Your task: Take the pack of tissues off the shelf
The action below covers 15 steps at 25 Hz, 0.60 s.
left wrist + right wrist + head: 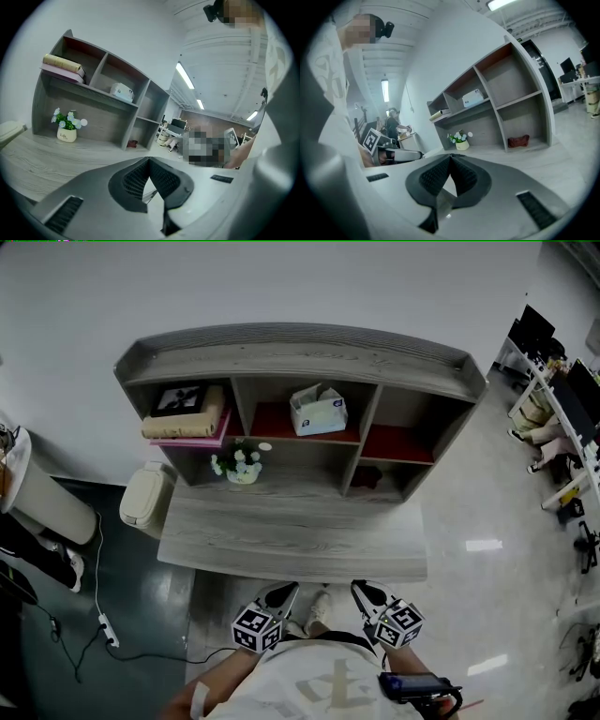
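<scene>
The pale blue-and-white soft pack of tissues (318, 410) sits in the upper middle compartment of the grey wood-grain shelf (300, 352). Below it, a cream flower pot (66, 135) reads "Life". The left tool (279, 596) and the right tool (367, 594) are pinched closed and empty.

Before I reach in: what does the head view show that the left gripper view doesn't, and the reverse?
Head view only: the right hand-held gripper and a power strip on the floor.
Left gripper view only: the left hand-held gripper seen close up, its jaws pressed together with nothing between them, and the ceiling lights.
Both: the pack of tissues in the upper middle shelf compartment, and the flower pot lower down on the desk.
</scene>
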Tool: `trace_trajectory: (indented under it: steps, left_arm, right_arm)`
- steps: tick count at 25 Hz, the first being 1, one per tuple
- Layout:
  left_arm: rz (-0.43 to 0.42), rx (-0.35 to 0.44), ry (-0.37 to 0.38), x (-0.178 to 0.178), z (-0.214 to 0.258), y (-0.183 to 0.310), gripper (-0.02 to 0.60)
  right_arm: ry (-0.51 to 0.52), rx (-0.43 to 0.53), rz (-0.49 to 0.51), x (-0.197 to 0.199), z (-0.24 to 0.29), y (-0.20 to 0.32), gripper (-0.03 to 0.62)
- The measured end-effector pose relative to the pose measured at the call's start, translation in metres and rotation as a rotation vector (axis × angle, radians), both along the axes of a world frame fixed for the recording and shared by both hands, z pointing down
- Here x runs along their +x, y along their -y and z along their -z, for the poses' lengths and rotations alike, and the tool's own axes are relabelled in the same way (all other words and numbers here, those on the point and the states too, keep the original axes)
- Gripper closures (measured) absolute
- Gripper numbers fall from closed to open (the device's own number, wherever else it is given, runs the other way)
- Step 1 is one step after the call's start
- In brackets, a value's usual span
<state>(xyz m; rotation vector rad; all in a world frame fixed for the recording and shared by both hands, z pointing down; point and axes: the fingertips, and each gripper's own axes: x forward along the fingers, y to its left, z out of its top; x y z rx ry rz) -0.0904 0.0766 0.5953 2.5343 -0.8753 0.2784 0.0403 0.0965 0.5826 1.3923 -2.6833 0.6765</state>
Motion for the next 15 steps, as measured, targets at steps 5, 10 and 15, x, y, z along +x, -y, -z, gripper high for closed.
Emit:
trace_trajectory:
  steps: [5, 10, 15]
  left_arm:
    - [0.015, 0.001, -0.005, -0.009, 0.001, -0.006, 0.577]
    - [0.041, 0.001, -0.008, -0.023, -0.002, -0.011, 0.577]
    - [0.068, -0.001, -0.012, -0.034, -0.001, -0.014, 0.577]
  right_arm:
    - [-0.005, -0.008, -0.001, -0.005, -0.002, -0.006, 0.589]
    - [-0.007, -0.008, 0.016, -0.016, -0.003, -0.007, 0.589]
    - [-0.01, -0.007, 0.04, -0.028, -0.002, -0.005, 0.589]
